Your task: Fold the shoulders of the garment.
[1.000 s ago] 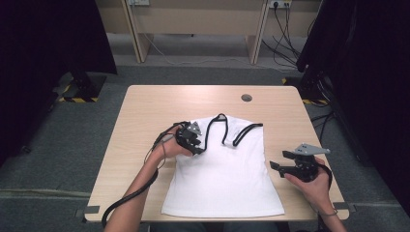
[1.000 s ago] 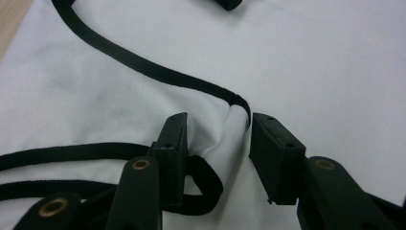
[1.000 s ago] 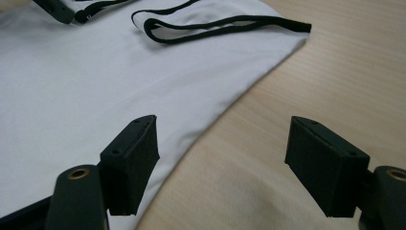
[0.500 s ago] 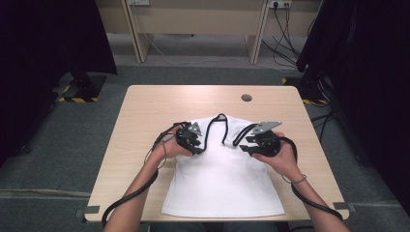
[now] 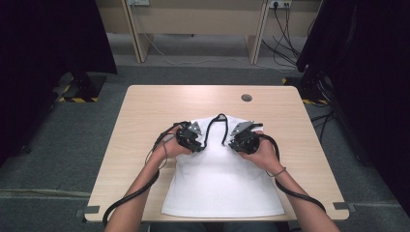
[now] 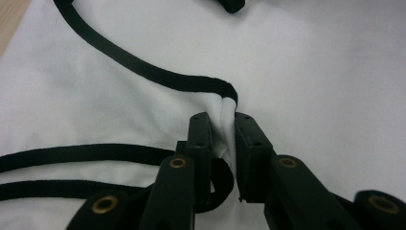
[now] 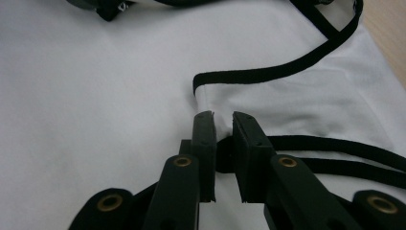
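High view: white tank top [image 5: 222, 183] with black trim, flat on the wooden table [image 5: 145, 106], hem toward the person, neck and black straps [image 5: 216, 126] toward the far edge. Left gripper [image 5: 194, 140] and right gripper [image 5: 240, 141] set at the two shoulders, one at each side of the neckline. Risk judged here: uneven lift, one shoulder rising ahead of the other, dragging the body askew or bunching it.

Left gripper view: jaws just closed, now pinching a raised fold of white fabric [image 6: 226, 125] just below the black binding [image 6: 158, 76]. Thin bite, close to the edge; possible slip of the cloth out of the pads under pull, or a catch on a single layer, leaving the back panel behind.

Right gripper view: jaws likewise just closed, a narrow ridge of white fabric [image 7: 210, 103] between the pads, under the end of the black strap [image 7: 268, 74]. Hold looking shallower here; slip likelier on this side. Garment smooth, lightly creased round each pinch.
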Tool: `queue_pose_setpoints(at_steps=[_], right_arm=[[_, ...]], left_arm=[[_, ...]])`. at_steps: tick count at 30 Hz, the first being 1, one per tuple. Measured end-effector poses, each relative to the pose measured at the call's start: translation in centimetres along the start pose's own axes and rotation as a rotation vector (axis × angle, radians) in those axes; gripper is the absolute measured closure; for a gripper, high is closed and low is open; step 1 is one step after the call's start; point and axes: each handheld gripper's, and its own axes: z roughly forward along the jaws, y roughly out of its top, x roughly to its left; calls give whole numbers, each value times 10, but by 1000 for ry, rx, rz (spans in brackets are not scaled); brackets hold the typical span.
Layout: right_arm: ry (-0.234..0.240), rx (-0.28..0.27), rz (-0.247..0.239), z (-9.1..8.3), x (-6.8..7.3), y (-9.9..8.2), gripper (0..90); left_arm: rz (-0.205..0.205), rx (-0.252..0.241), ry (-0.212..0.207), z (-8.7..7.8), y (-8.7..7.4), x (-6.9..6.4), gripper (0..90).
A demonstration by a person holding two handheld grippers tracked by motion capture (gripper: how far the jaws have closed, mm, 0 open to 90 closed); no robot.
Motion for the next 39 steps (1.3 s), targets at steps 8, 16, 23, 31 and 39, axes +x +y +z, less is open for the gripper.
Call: queue_pose_setpoints(at_steps=[8,16,23,31,39], right_arm=[[20,-41,40,-8,-3,-1,846],[41,-72,37,-23,-1,-3,849],[50,-77,5,-31,6,-1,850],[53,-86,16,-31,5,-3,850],[57,-82,14,-32,7,-5,851]], left_arm=[[-14,-49,25,-4,14,-2,811],[-21,-71,13,4,21,-6,805],[-24,-82,22,6,23,-7,801],[-14,-87,34,1,25,-8,799],[-2,-107,48,-4,31,-11,802]])
